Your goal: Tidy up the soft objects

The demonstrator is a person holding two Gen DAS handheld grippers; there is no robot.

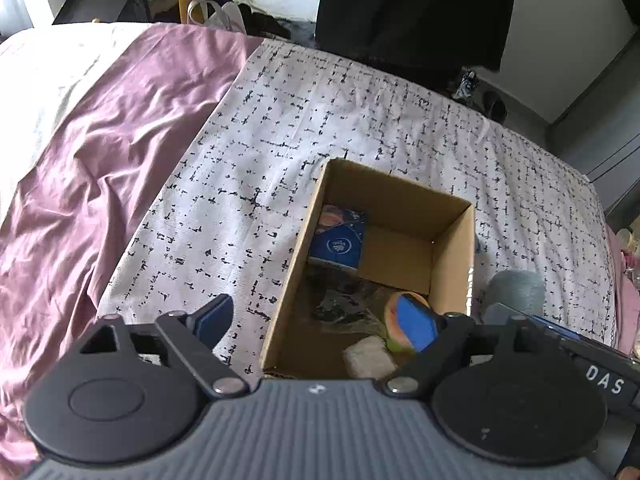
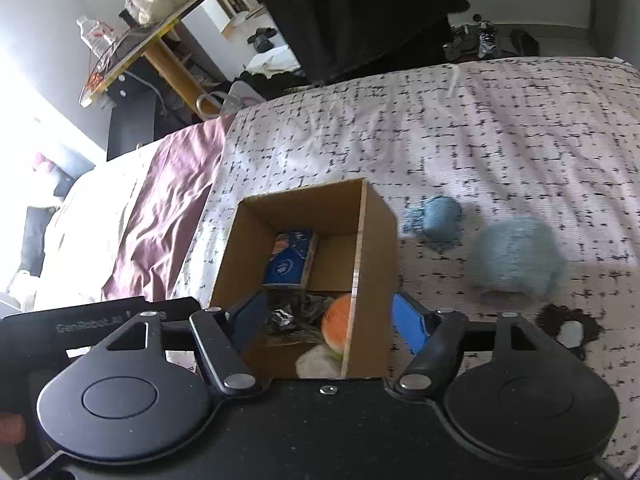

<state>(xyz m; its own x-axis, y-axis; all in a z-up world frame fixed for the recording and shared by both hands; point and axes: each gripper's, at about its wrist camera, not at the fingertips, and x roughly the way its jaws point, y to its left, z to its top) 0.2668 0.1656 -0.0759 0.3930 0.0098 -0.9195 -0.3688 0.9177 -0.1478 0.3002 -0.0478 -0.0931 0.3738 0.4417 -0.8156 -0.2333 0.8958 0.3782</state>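
The cardboard box (image 1: 404,200) sits on the bed, open top up, its long axis running away from both cameras. Inside, a blue packet (image 1: 340,240) leans against the far left wall, with dark crinkled wrapping (image 1: 344,300), an orange-and-green soft ball (image 2: 338,326) and a pale soft wad (image 1: 368,356) at the near end.

The left gripper (image 1: 316,322) has its fingers spread wide, straddling the box's left wall and holding nothing. The right gripper (image 2: 332,320) is likewise spread, 1 finger on each side of the box's right wall.

Right of the box lie a small blue fluffy toy (image 2: 438,218) and a larger pale-blue fluffy one (image 2: 516,258), both blurred.

A white black-flecked bedspread (image 1: 360,112) covers the bed, beside a rumpled mauve sheet (image 1: 120,128). Behind stand a wooden shelf (image 2: 160,36) and dark hanging fabric (image 1: 416,4).

A dark brown patch (image 2: 568,328) at the right is hard to identify.
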